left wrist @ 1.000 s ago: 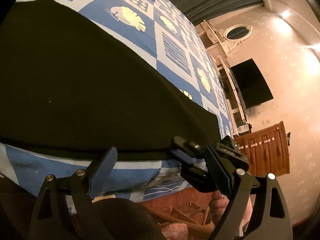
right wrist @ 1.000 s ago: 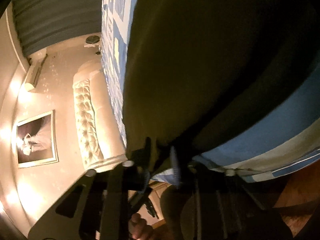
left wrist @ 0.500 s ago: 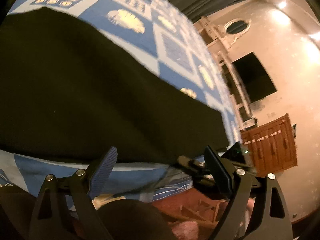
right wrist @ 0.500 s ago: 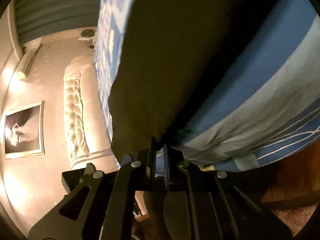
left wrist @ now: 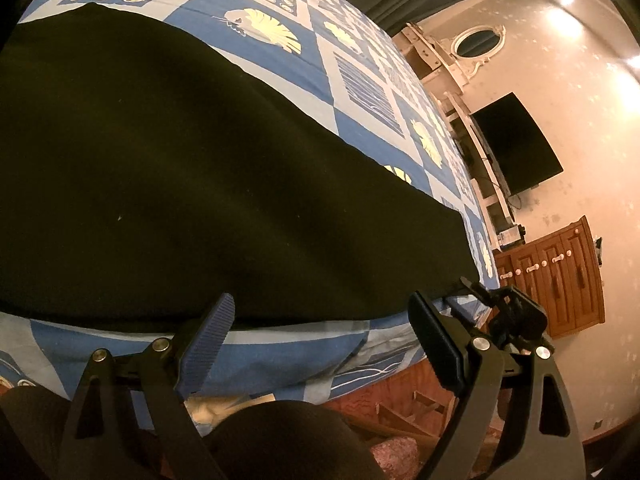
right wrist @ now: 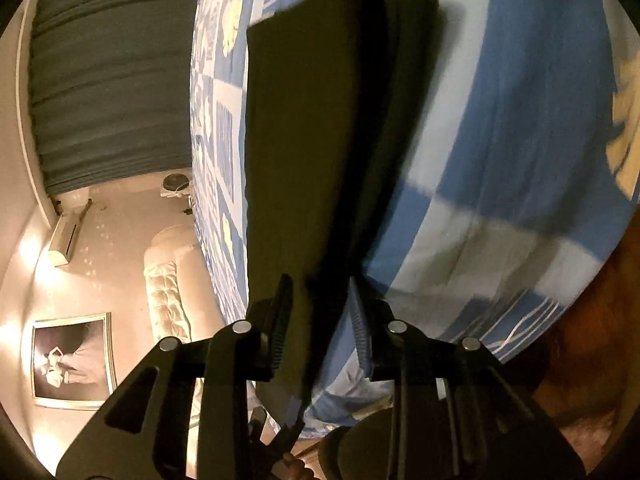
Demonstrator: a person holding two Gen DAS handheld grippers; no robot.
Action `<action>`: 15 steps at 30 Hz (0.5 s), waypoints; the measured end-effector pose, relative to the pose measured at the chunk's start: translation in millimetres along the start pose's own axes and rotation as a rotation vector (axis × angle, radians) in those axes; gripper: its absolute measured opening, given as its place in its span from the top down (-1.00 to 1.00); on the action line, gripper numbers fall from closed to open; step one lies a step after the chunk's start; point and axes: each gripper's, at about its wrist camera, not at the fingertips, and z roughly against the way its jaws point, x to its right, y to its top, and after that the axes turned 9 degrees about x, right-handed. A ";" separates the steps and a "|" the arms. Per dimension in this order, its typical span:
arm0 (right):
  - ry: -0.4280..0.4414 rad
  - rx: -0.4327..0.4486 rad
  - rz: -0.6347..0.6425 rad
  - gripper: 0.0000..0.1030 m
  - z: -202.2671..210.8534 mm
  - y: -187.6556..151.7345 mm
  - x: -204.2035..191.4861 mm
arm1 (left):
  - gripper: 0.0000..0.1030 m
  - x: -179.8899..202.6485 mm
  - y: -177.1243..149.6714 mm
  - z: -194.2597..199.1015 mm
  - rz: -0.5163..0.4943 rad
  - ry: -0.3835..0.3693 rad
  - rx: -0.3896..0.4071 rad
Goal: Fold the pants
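The black pants (left wrist: pixel 180 184) lie flat across a blue and white patterned bedspread (left wrist: pixel 360 80). My left gripper (left wrist: pixel 324 320) is open and empty, its fingers just short of the pants' near edge. The right gripper also shows in the left wrist view (left wrist: pixel 500 300), at the pants' right end. In the right wrist view my right gripper (right wrist: pixel 320 304) is shut on the end of the pants (right wrist: pixel 304 160) and holds it lifted above the bedspread (right wrist: pixel 500 160), the cloth hanging between the fingers.
The bed's near edge drops to a wooden floor (left wrist: pixel 384 400). A wooden cabinet (left wrist: pixel 560 276), a dark TV (left wrist: pixel 516 144) and a white dresser with oval mirror (left wrist: pixel 476 40) stand at the right. A tufted headboard (right wrist: pixel 168 288), framed picture (right wrist: pixel 72 360) and grey curtain (right wrist: pixel 108 88) show in the right wrist view.
My right gripper has lifted its end of the pants off the bed and swung it over. My left gripper stayed open at the near edge.
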 end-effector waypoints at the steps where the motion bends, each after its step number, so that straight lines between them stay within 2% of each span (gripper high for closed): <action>1: -0.004 -0.003 0.007 0.46 -0.2 5.3 1.9 | -0.69 0.1 0.1 0.0 -0.001 0.001 -0.002; 6: -0.017 0.000 0.013 0.46 2.2 16.1 5.5 | -0.69 -0.2 0.2 0.8 0.009 -0.004 0.000; 9: -0.030 0.039 0.009 0.44 13.2 12.8 0.9 | -0.69 -0.1 0.5 0.9 0.012 -0.007 -0.002; 12: -0.038 0.171 0.058 0.44 50.1 26.7 -4.2 | -0.69 -1.4 1.1 0.8 0.021 -0.010 -0.004; 15: -0.019 0.217 0.120 0.44 70.6 35.2 -11.0 | -0.69 -2.2 0.8 0.3 0.025 -0.010 -0.003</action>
